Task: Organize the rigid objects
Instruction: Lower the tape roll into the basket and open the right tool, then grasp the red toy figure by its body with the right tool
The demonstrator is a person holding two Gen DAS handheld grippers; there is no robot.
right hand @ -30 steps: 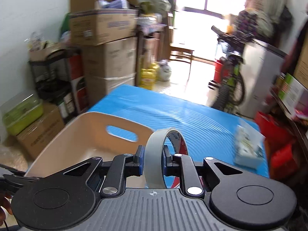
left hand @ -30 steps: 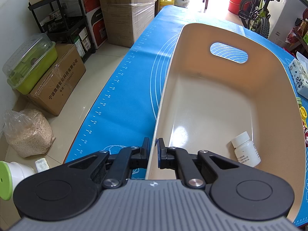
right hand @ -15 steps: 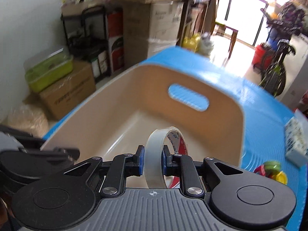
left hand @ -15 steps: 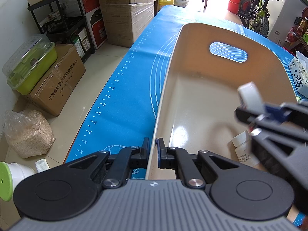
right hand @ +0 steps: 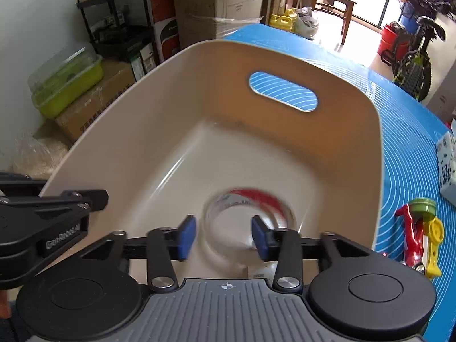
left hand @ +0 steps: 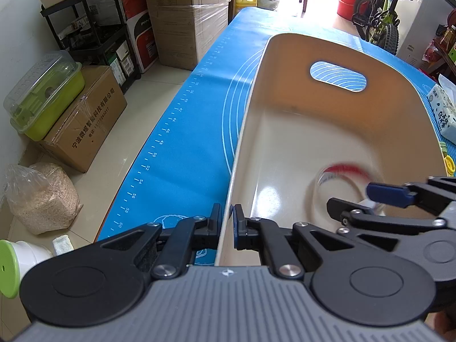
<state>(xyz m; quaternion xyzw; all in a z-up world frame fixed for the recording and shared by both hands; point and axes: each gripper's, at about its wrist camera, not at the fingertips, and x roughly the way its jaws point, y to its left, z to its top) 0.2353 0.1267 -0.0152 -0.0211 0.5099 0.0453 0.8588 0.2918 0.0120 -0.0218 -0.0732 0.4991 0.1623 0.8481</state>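
A cream plastic bin [left hand: 313, 119] with a slot handle stands on the blue mat [left hand: 185, 148]. My left gripper [left hand: 226, 219] is shut on the bin's near rim, one finger inside the wall and one outside. My right gripper [right hand: 223, 236] hangs over the inside of the bin, its jaws opening, the blue pads apart and touching nothing. Below them a clear tape roll [right hand: 256, 196] with a red inner label is free inside the bin, blurred by motion; the tape roll [left hand: 342, 171] also shows beyond the right gripper [left hand: 353, 196]. The right gripper hides most of a white bottle.
A red and yellow toy [right hand: 419, 236] and a white carton [right hand: 447, 168] lie on the mat right of the bin. Cardboard boxes [left hand: 85, 119], a green lidded container [left hand: 45, 97] and a black shelf stand on the floor to the left.
The right gripper came down over the bin with the tape roll, then spread its jaws and let the roll go into the bin. The left gripper kept its hold on the rim.
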